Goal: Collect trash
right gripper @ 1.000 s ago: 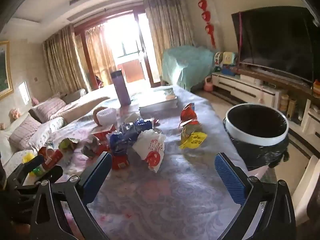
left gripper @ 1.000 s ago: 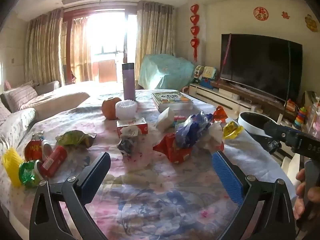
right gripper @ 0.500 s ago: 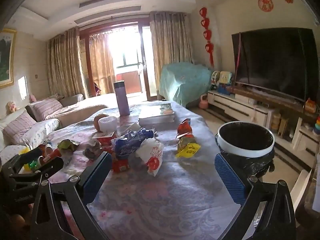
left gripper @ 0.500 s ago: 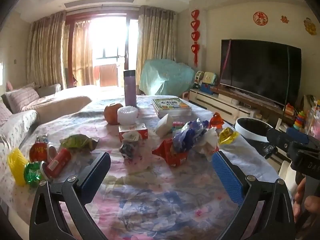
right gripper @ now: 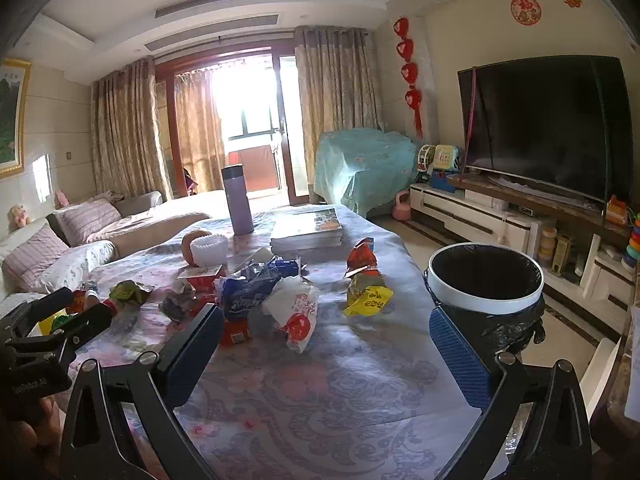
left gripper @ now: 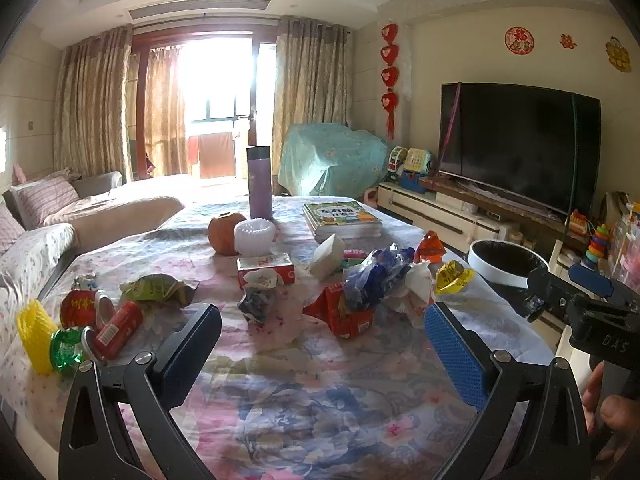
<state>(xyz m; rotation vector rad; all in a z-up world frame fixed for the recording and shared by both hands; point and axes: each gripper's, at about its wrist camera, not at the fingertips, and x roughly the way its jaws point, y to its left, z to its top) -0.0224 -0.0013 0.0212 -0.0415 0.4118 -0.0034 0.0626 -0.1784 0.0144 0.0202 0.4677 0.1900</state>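
Wrappers lie scattered mid-table: a blue bag (left gripper: 376, 276), a red wrapper (left gripper: 344, 314), a white bag (right gripper: 294, 308), a yellow wrapper (right gripper: 368, 300) and a green wrapper (left gripper: 158, 288). Red cans (left gripper: 116, 330) lie at the table's left. A white-rimmed bin with a black liner (right gripper: 484, 284) stands off the table's right edge. My left gripper (left gripper: 320, 352) is open and empty above the near table, short of the pile. My right gripper (right gripper: 324, 352) is open and empty, with the bin just beyond its right finger.
A floral cloth covers the table (left gripper: 320, 400). Farther back stand a purple flask (left gripper: 259, 182), an orange fruit (left gripper: 224, 232), a white cup (left gripper: 255, 236), a tissue box (left gripper: 266, 270) and books (left gripper: 340, 220). Sofa at left, TV stand (right gripper: 500, 220) at right.
Both grippers have risen and tilted up, so the table and trash sit lower and farther in view. Both stay open and empty.
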